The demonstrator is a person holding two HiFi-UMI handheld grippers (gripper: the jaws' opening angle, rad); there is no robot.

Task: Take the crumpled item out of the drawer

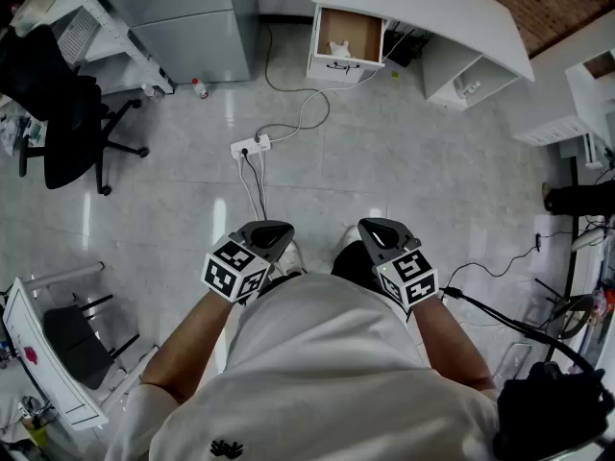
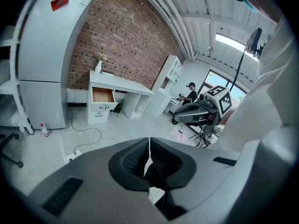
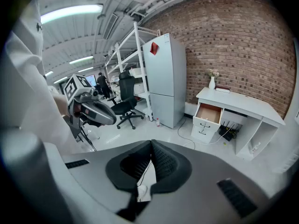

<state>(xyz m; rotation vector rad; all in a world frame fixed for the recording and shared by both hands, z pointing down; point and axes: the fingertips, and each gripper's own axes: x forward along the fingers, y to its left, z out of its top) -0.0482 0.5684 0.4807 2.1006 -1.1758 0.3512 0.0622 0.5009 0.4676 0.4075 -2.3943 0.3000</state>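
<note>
The top drawer [image 1: 349, 35] of a white desk [image 1: 423, 8] stands open at the far end of the floor. A white crumpled item [image 1: 338, 49] lies inside it. I hold both grippers close to my body, several floor tiles away from the desk. The left gripper [image 1: 269, 231] and the right gripper [image 1: 381, 230] are both shut with nothing between their pads. The open drawer [image 2: 103, 95] shows small and distant in the left gripper view, past the left gripper [image 2: 149, 141]. It shows again as the drawer [image 3: 209, 113] beyond the right gripper [image 3: 151, 143].
A power strip [image 1: 250, 146] with trailing cables lies on the floor between me and the desk. A black office chair [image 1: 62, 113] stands at left, a grey fridge [image 1: 187, 17] and a small bottle [image 1: 199, 88] beside the desk. White shelves [image 1: 586, 104] line the right.
</note>
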